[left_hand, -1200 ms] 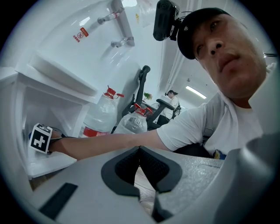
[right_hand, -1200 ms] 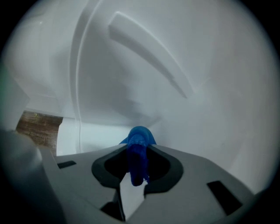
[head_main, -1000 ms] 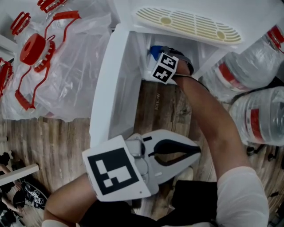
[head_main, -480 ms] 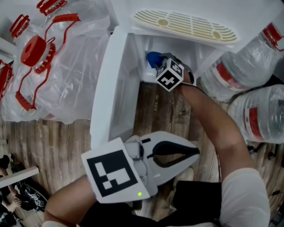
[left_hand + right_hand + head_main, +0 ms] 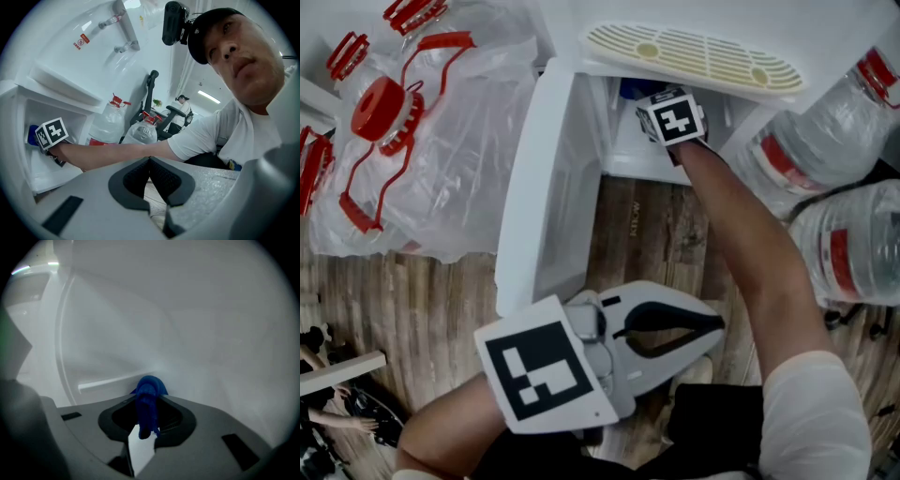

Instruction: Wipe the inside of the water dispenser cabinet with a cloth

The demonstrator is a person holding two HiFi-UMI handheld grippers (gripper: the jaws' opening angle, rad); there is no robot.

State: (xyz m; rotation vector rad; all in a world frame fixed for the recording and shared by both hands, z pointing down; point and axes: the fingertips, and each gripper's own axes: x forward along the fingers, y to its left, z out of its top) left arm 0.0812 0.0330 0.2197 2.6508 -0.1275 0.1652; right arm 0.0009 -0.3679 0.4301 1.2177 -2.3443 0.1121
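The white water dispenser cabinet [image 5: 628, 155] stands open, its door [image 5: 548, 178] swung toward me at the left. My right gripper [image 5: 149, 392] reaches inside it, shut on a blue cloth [image 5: 147, 404] that presses against the white inner wall. From the head view only its marker cube [image 5: 675, 119] and a bit of the blue cloth [image 5: 633, 87] show; the jaws are hidden in the cabinet. My left gripper [image 5: 717, 328] hovers low over the wooden floor, outside the cabinet, shut with nothing in it. The left gripper view shows the marker cube [image 5: 52, 132] in the cabinet opening.
Large water bottles [image 5: 848, 248] lie at the right of the cabinet. At the left are clear plastic bags with red-capped bottles [image 5: 380, 108]. A cream drip grille [image 5: 698, 52] sits above the opening. Wooden floor [image 5: 422, 300] lies below.
My right gripper has moved deeper and to the right inside the cabinet with the blue cloth, its marker cube turning to face up. The left gripper has stayed put.
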